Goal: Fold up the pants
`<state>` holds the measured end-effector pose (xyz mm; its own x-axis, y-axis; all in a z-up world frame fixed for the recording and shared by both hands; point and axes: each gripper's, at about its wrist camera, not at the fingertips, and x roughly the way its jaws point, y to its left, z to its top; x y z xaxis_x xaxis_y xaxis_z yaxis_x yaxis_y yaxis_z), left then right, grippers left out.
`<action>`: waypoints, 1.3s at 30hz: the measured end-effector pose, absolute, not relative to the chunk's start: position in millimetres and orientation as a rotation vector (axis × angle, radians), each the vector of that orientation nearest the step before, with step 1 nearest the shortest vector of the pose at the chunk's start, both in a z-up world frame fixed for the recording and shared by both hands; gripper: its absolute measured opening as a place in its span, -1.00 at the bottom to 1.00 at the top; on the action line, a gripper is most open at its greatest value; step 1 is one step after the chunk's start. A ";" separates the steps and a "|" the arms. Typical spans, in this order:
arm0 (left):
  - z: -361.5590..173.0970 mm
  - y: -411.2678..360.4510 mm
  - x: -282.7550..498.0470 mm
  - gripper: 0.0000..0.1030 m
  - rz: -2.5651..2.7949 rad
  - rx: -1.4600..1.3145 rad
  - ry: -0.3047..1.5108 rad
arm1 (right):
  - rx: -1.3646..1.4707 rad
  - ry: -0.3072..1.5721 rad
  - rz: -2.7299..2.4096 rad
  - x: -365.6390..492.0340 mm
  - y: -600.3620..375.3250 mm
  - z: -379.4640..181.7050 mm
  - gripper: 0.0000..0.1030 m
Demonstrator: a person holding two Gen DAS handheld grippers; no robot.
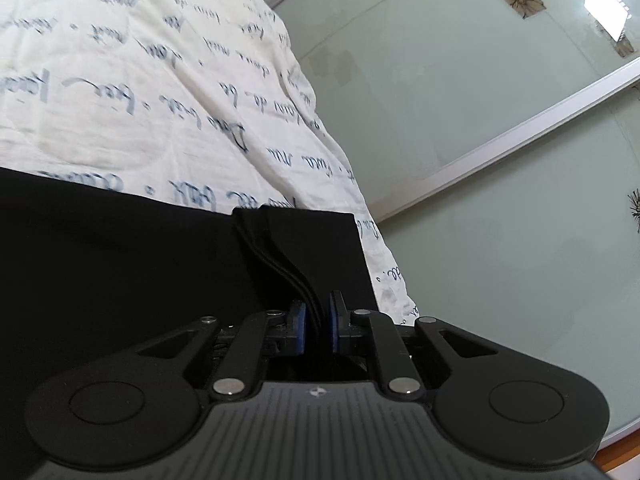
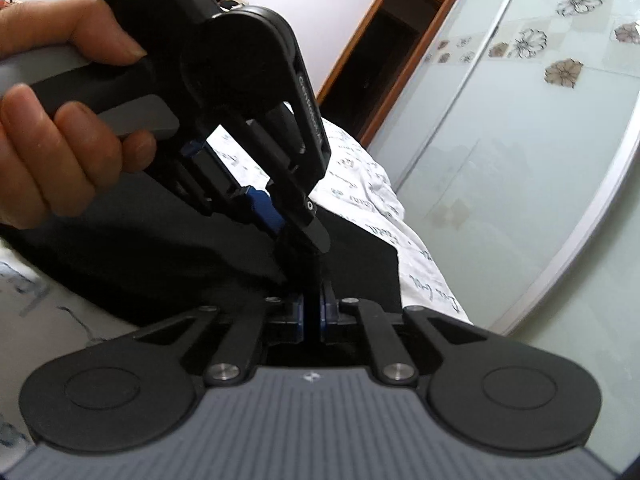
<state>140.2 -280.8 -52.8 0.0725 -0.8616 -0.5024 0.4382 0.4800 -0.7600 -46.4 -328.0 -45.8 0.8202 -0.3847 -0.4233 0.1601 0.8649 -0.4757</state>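
With the white script-printed bedcover (image 1: 160,80) under them and wardrobe doors (image 1: 500,80) at two o'clock, I had both the left gripper (image 1: 316,322) and right gripper (image 2: 313,310) clamped on the black pants (image 1: 120,260), whose stacked edges ran toward twelve.

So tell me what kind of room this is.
Most likely a bedroom. The black pants lie on a white bedspread printed with script, beside frosted sliding wardrobe doors with flower motifs and a wooden shelf unit.

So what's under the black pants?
A white bedspread printed with blue handwriting lies under the black pants. It shows beyond the pants' edges; the part directly beneath them is covered, so anything else there is hidden.
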 end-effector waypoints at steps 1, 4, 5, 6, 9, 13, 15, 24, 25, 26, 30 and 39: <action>-51.7 -274.5 140.0 -0.79 -1.027 -0.470 1.102 | -0.444 0.528 -0.289 -46.7 -323.1 -44.4 -0.86; -48.4 -253.8 139.1 -0.79 -1.007 -0.485 1.075 | -0.465 0.507 -0.246 -46.7 -309.2 -39.3 -0.86; -46.5 -245.1 137.9 -0.80 -1.000 -0.492 1.063 | -0.471 0.498 -0.230 -46.6 -303.7 -37.6 -0.86; -44.3 -236.3 136.7 -0.80 -0.994 -0.497 1.048 | -0.475 0.492 -0.216 -46.0 -299.6 -36.0 -0.86; -37.4 -210.9 132.4 -0.80 -0.979 -0.512 1.007 | -0.486 0.473 -0.171 -45.8 -284.6 -32.8 -0.86; -30.5 -175.5 126.3 -0.80 -0.933 -0.488 0.943 | -0.485 0.451 -0.104 -45.4 -266.0 -29.3 -0.86; -29.3 -162.2 124.8 -0.80 -0.906 -0.475 0.920 | -0.482 0.440 -0.069 -44.3 -256.3 -27.9 -0.86; -34.8 -114.7 129.3 -0.80 -0.786 -0.432 0.904 | -0.480 0.429 0.074 -31.5 -220.0 -40.2 -0.86; -34.9 -111.5 128.0 -0.80 -0.776 -0.421 0.898 | -0.478 0.431 0.087 -30.4 -217.4 -41.7 -0.86; -34.9 -109.2 127.1 -0.80 -0.769 -0.410 0.890 | -0.476 0.434 0.097 -29.3 -217.0 -42.9 -0.86; -34.0 -99.3 123.8 -0.80 -0.742 -0.369 0.847 | -0.464 0.441 0.137 -23.2 -218.0 -46.1 -0.86; -38.4 -84.3 130.6 -0.80 -0.624 -0.229 0.859 | -0.441 0.449 0.204 -9.0 -222.2 -48.9 -0.86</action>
